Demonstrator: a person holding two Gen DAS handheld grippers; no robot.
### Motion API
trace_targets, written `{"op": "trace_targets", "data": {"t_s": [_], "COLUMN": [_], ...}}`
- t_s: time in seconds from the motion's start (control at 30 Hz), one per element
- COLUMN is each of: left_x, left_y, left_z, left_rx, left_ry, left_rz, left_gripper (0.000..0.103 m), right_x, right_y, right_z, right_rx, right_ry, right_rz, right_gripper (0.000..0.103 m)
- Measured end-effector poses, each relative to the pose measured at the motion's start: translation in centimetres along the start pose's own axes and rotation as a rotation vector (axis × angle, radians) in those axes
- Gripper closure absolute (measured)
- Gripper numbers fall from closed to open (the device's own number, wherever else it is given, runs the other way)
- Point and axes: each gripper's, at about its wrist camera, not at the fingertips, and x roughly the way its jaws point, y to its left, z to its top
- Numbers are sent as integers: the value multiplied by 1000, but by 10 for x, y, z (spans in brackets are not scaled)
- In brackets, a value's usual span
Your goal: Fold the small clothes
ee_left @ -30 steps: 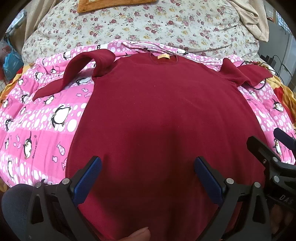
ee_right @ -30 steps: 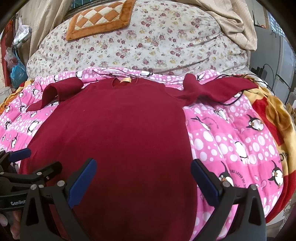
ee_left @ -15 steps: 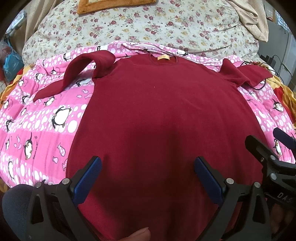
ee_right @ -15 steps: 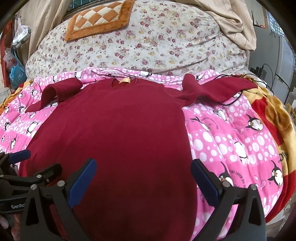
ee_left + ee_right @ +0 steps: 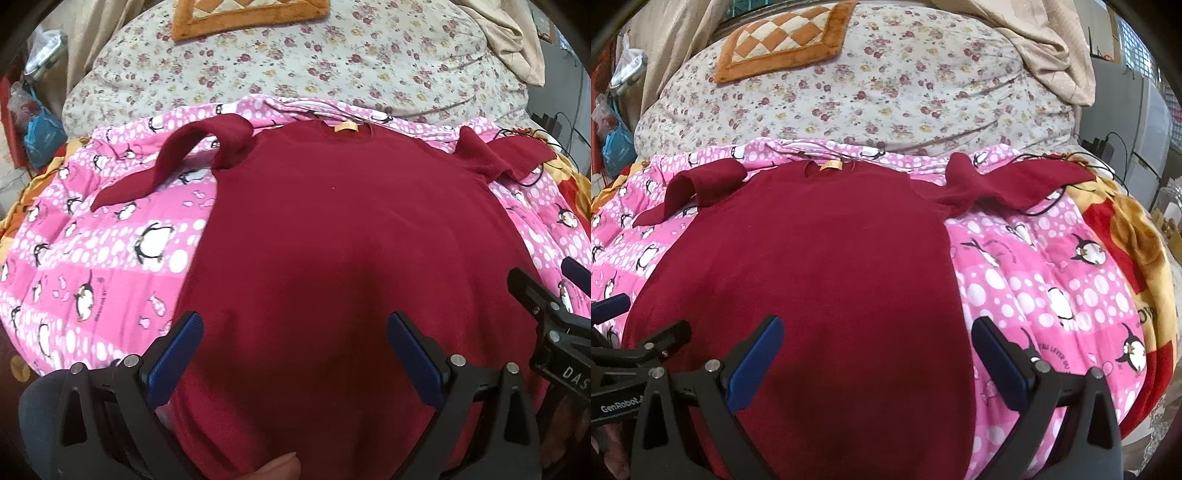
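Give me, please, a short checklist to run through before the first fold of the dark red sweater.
1. Left gripper open, holding nothing: ok.
2. Right gripper open, holding nothing: ok.
3. Sweater body spread flat on the penguin blanket: ok.
4. Left sleeve laid straight: not ok, it humps up at the shoulder.
5. Right sleeve clear: not ok, it bunches at the shoulder and lies over a black cable.
6. Hem straight: cannot tell, it is hidden behind the grippers.

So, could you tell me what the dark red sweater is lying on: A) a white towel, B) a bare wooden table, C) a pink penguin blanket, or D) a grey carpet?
C: the sweater is spread flat on the pink penguin blanket, which shows on both sides of it.
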Motion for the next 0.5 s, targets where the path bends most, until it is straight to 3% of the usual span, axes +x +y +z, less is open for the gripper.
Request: {"op": "trace_targets", "data": {"t_s": [0.3, 0.5], "left_x": [-34, -35], "left_y": [13, 26], "left_z": [-2, 3], "left_rx": [-10, -38], "left_ry": [-43, -42], "left_rz": [37, 34], "left_gripper": [21, 21], "right_x": [-6, -2], "right_y": [0, 7], "right_z": [0, 2], "right_rx": [2, -3], "right_ry": [7, 9], "right_rz": [-6, -21], "right_gripper": [1, 1]}}
